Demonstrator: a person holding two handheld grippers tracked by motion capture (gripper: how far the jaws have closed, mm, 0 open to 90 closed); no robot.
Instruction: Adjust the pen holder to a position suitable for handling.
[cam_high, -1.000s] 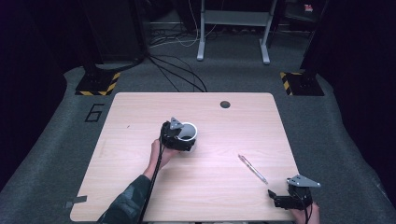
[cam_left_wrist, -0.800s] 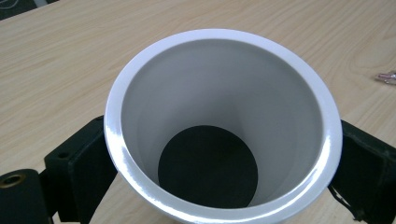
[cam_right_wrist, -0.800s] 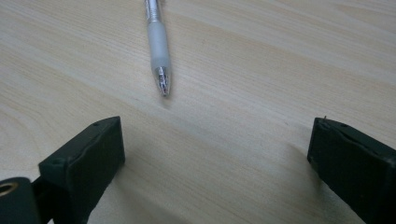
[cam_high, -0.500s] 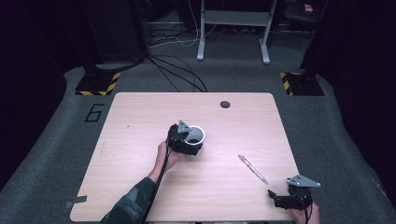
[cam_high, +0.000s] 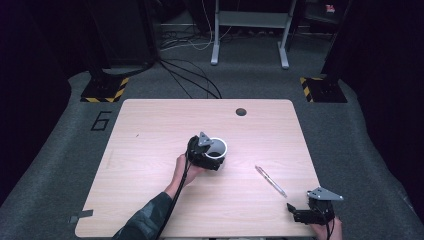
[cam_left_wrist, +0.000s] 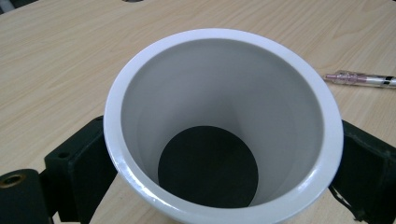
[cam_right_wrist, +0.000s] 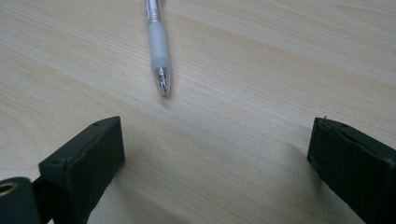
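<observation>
Since the earlier frames the left gripper (cam_high: 212, 161) and the white cup (cam_high: 216, 149) it carries have slid rightward across the tabletop (cam_high: 150, 130), from left of centre to about the middle, nearer the pen (cam_high: 270, 181); the right gripper (cam_high: 300, 215) and the pen lie where they did.

The tabletop is light wood grain, with a dark round hole (cam_high: 241, 111) near its far edge. On it, at mid-table, the cup stands roughly upright; whether its base rests on the wood or hangs just above it cannot be told. In the left gripper view the cup (cam_left_wrist: 224, 126) shows a thick glossy rim and a dark bottom, and the black fingers (cam_left_wrist: 77, 163) are clenched on its wall from both sides. The right gripper sits at the near right edge, its fingers (cam_right_wrist: 86, 161) spread wide with nothing between them, the tabletop bare under the gap. The pen (cam_right_wrist: 156, 44), smallest of all, lies flat, well apart from the cup, its metal tip towards the right gripper and short of its fingers.

The risk lies with the cup: the fingers press on a smooth, rounded wall, so a tilt or quick move could let it slip or turn in the grip. The pen, thin and round, may roll away if the spread fingers close unevenly on it.
</observation>
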